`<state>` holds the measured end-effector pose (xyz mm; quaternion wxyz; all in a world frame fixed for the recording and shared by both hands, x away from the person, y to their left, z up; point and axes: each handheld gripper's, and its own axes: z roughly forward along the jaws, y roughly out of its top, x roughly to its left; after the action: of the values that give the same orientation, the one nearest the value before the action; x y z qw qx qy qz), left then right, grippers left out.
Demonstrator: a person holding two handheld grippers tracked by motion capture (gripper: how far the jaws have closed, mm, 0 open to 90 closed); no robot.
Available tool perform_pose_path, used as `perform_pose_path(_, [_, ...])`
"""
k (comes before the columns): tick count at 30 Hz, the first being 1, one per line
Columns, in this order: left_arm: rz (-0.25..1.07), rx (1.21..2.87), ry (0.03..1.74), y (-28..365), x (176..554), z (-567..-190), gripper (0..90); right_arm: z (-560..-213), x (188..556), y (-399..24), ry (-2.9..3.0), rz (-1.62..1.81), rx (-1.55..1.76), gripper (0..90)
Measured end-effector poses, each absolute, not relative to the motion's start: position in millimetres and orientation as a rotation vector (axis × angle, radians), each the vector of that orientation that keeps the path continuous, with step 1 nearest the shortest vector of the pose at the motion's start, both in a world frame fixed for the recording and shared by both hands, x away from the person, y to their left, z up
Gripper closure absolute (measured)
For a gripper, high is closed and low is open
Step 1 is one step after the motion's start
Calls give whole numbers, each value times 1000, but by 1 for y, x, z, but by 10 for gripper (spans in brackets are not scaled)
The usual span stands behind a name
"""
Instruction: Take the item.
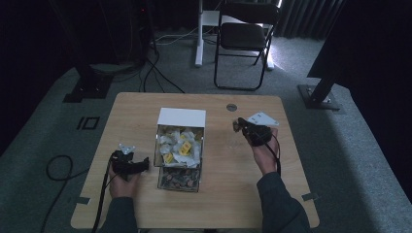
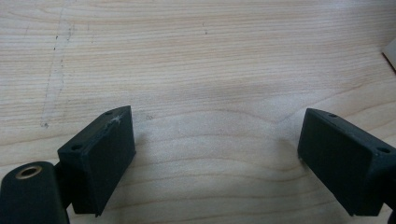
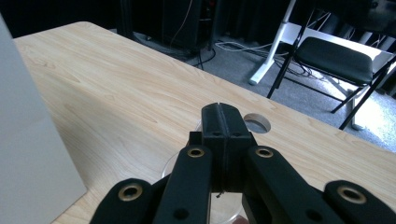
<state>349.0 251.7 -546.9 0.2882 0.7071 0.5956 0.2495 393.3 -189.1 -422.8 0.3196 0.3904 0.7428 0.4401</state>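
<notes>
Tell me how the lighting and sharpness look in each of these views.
High view: dim overall, table evenly lit, surroundings nearly black. Left gripper view: wood grain crisp, left gripper casting soft shadows. Right gripper view: right gripper slightly soft up close, bright daylight patch behind the chair.

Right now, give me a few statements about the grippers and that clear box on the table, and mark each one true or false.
1. The right gripper has its jaws shut with nothing between them. True.
2. The left gripper is clamped on a packet. False: its jaws stand wide apart over bare table.
3. The clear box sits between the two hands. True.
4. The box holds only one kind of item. False: pale and yellow packets fill the far part, brown pieces the near part.
5. A black folding chair stands beyond the table. True.
</notes>
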Motion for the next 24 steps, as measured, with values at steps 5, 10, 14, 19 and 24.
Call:
perform_pose_path(5, [666, 1888, 1590, 252, 349, -547, 115, -426, 398, -191, 1952, 1148, 1052, 900])
perform_pose_path(10, [666, 1888, 1590, 252, 349, -547, 115, -429, 401, -193, 1951, 1148, 1070, 900])
perform_pose_path(14, [666, 1888, 1590, 252, 349, -547, 115, -431, 403, -193, 1955, 1149, 1083, 900])
perform_pose_path(19, [666, 1888, 1590, 252, 349, -547, 115, -432, 404, -197, 1938, 1206, 1130, 434])
perform_pose_path(24, [666, 1888, 1590, 252, 349, -547, 115, -432, 401, -202, 1946, 1222, 1150, 291])
